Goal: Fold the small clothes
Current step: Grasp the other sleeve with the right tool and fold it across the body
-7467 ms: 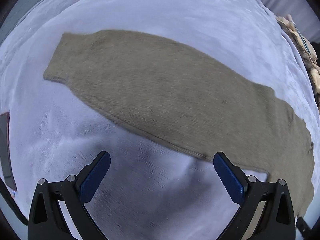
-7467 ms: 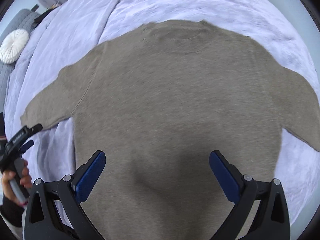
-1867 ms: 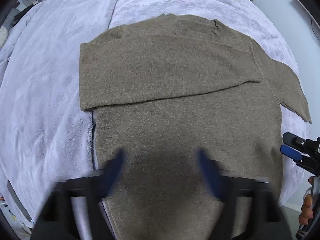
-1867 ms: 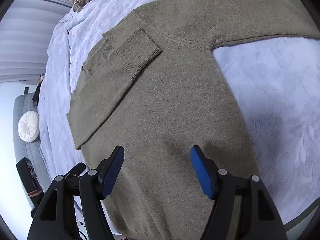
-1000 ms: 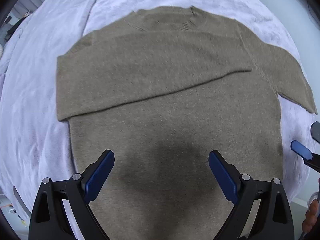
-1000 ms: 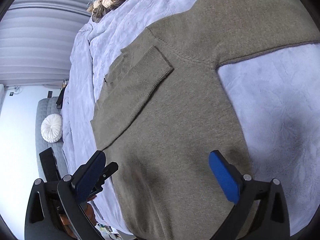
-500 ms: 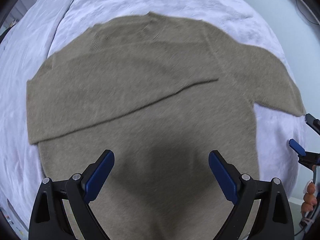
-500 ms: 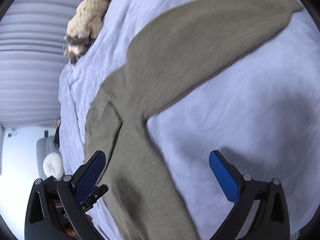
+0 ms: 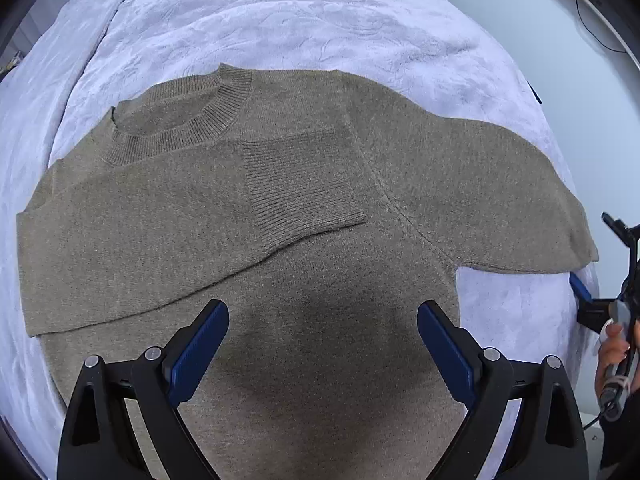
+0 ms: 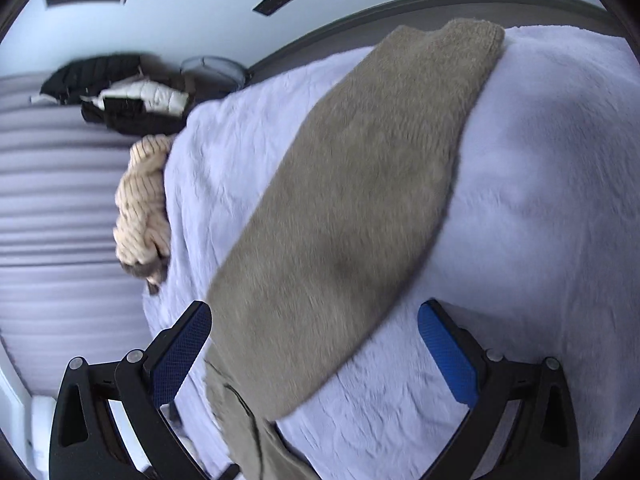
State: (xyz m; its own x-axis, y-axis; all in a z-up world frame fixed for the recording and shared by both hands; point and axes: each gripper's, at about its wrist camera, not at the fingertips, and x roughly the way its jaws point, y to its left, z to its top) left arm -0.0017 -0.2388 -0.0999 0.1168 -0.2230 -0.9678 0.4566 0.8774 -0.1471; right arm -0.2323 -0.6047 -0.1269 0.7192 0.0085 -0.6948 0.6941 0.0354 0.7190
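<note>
Sweater (image 9: pixel 320 280) flat on bed (image 9: pixel 280 32), beneath released left tongs (image 9: pixel 323 344); unfolded sleeve (image 10: pixel 344 200) toward 12 o'clock of released right tongs (image 10: pixel 314 350).

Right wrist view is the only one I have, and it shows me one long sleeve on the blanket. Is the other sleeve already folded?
Observer: Yes. In the left wrist view the folded sleeve lies across the chest of the sweater, with its cuff just right of the collar.
Operator: And the left gripper, does it hold something?
Observer: No. The left gripper is over the sweater's lower body, jaws open, nothing between them.
Operator: Is my sleeve flat where it joins the body?
Observer: Yes. The unfolded sleeve spreads flat from the shoulder seam, with no crease that I can see.
</note>
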